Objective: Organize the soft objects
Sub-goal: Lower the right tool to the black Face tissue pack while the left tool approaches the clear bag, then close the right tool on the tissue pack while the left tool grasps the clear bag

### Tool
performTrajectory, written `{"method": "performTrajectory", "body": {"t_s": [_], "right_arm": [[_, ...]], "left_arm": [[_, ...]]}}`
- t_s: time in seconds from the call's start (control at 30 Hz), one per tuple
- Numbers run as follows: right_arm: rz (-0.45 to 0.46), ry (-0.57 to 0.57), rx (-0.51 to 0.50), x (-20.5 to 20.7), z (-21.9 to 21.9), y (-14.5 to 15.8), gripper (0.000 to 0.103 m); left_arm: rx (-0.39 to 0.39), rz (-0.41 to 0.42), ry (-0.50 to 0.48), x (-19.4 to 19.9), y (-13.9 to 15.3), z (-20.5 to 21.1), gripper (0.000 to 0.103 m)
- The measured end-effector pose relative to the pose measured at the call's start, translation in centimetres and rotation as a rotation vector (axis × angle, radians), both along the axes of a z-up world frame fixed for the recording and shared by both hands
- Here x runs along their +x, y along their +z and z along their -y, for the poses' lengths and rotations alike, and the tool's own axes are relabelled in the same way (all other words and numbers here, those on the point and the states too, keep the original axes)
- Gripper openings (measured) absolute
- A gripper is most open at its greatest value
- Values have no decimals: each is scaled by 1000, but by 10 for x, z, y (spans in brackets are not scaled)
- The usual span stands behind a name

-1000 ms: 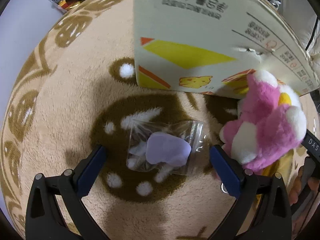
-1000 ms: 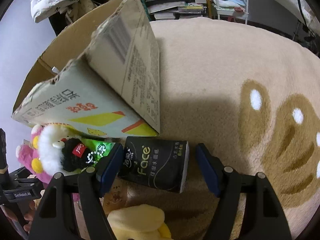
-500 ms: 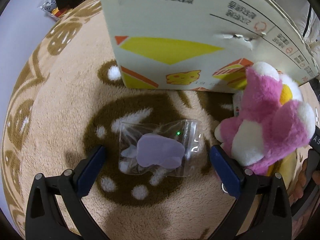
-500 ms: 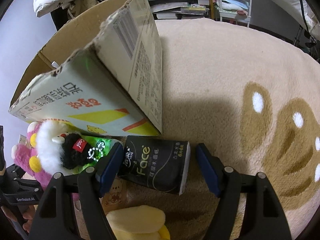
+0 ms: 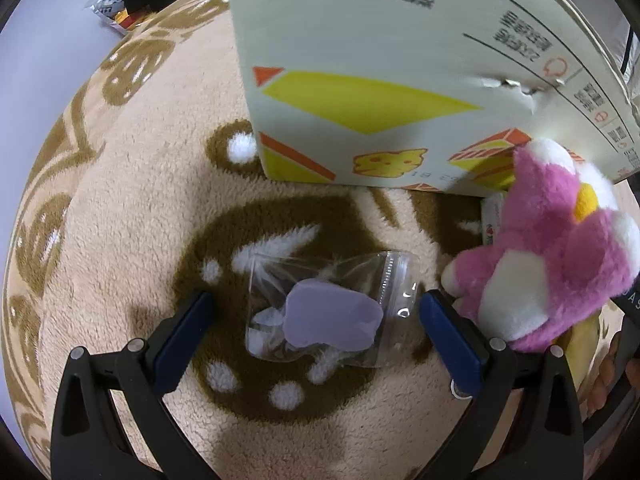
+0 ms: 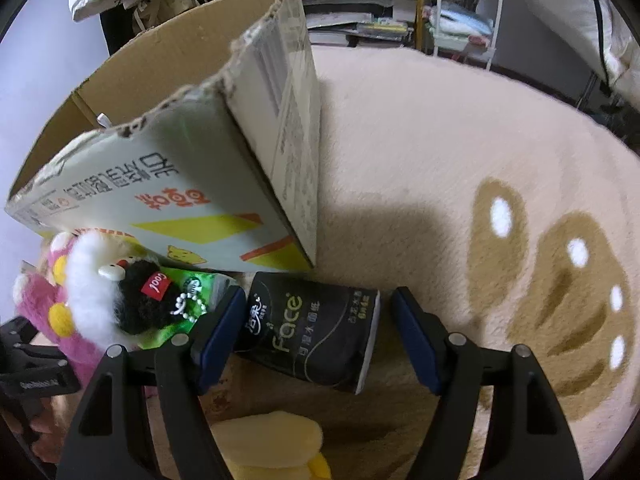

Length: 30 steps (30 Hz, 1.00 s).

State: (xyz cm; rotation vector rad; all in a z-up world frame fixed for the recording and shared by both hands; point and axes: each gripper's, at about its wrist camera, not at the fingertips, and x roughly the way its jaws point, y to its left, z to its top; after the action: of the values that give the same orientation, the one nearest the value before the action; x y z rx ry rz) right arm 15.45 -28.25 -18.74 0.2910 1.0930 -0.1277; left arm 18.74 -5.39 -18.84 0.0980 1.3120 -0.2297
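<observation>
Left gripper [image 5: 314,326] spread wide, straddling clear zip bag [image 5: 332,312] with a purple piece inside, flat on rug [image 5: 120,216]; pink plush [image 5: 548,264] just right, by cardboard box [image 5: 380,80]. Right gripper [image 6: 318,334] open around black tissue pack [image 6: 316,332], no visible pad contact.

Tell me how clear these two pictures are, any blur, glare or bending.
Left wrist view: the cardboard box print is smeared near the top, small glare spots sit on the clear plastic bag, and fisheye curves the rug. Right wrist view: the black tissue pack reads sharply, the yellow plush at the bottom is soft, and the edges darken.
</observation>
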Motion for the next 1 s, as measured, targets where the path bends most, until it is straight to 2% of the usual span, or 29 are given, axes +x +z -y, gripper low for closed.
{"method": "performTrajectory", "body": {"t_s": [0.13, 0.3, 0.53, 0.6, 0.67, 0.7, 0.8, 0.83, 0.87, 1.0], "right_arm": [[-5, -2, -3, 1, 0, -1, 79], [-20, -5, 43, 1, 7, -3, 79], [-22, -2, -10, -4, 7, 0, 79], [-24, 17, 29, -3, 9, -1, 79], [-40, 16, 125, -1, 16, -8, 80], [-47, 13, 132, 0, 18, -10, 80], [-52, 31, 97, 2, 14, -8, 78], [-47, 35, 95, 2, 13, -7, 70], [-43, 42, 98, 1, 13, -6, 68], [-37, 43, 106, -2, 13, -4, 68]], "left_arm": [[2, 7, 1, 2, 0, -2, 102], [5, 14, 2, 1, 0, -3, 101], [-7, 20, 37, -1, 4, -12, 92], [-1, 27, 43, -2, 5, -12, 90], [12, 38, 42, -3, 6, -12, 84], [17, 39, 42, -3, 6, -12, 83], [31, 48, 44, -6, 9, -12, 74], [25, 49, 48, -7, 10, -13, 73], [20, 49, 53, -8, 11, -15, 70], [-4, 55, 82, -11, 15, -25, 62]]}}
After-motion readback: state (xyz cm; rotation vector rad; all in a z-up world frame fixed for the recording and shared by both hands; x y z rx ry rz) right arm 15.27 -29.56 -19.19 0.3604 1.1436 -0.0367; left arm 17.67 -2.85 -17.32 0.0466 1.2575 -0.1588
